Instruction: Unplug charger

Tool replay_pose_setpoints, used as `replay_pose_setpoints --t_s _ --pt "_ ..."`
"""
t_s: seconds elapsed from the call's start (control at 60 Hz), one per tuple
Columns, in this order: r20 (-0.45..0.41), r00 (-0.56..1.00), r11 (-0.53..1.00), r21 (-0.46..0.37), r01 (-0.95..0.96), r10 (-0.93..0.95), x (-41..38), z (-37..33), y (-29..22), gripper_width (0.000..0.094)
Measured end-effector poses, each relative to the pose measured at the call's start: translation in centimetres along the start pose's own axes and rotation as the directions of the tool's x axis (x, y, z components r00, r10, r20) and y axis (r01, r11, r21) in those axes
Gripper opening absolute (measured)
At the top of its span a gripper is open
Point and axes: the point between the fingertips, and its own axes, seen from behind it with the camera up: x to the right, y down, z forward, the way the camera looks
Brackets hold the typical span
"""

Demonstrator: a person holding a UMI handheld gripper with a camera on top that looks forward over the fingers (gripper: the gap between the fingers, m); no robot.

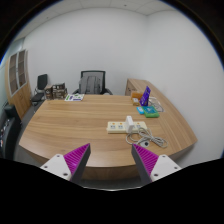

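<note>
A white power strip (pixel 119 127) lies on the wooden table (pixel 70 125), well beyond my fingers and a little to the right. A charger (pixel 129 122) stands plugged into its right end, and a white cable (pixel 142 139) coils from there toward my right finger. My gripper (pixel 110 162) hovers above the table's near edge, open, with nothing between its purple pads (pixel 75 158).
A purple object (pixel 146 97) and a teal item (pixel 149 111) sit at the table's far right. A black office chair (pixel 92 81) stands behind the table. Papers (pixel 74 97) lie at the far side, and a dark chair (pixel 42 84) is at the far left.
</note>
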Motion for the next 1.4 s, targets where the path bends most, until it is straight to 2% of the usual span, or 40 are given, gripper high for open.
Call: replay_pose_setpoints --t_s 0.217,0.35,0.583,0.783,0.85,0.933,0.967,1.0,1.033,1.283,1.4 --pt "-0.017 1.000 0.999 -0.036 -0.016 0.015 2.2 2.0 1.8 0.0859" --pt "-0.050 0.998 0.999 -0.023 -0.035 0.034 5.2 5.9 2.7 0.0859" --pt "-0.041 0.997 0.992 0.108 -0.058 0.063 8.8 18.1 0.3 0.0857" --pt "-0.017 1.000 0.990 0.137 -0.015 0.017 10.3 28.7 -1.0 0.0842" --pt "0.009 1.000 0.991 0.130 -0.007 0.006 10.1 31.3 -0.9 0.0781" --pt "0.037 0.999 0.994 0.110 -0.009 0.005 9.7 33.7 -0.7 0.0640" --pt "0.045 0.999 0.993 0.115 -0.013 0.007 9.6 34.4 -0.8 0.0557" --pt "0.046 0.999 0.992 0.124 -0.015 0.010 9.7 34.9 -1.1 0.0408" --pt "0.012 1.000 0.989 0.147 -0.013 0.012 10.3 34.9 -1.7 0.0245" --pt "0.069 0.997 0.991 0.129 -0.034 0.025 9.8 35.0 -1.8 0.0146" --pt "0.089 0.996 0.994 0.099 -0.039 0.030 9.9 34.8 -2.2 0.0134"
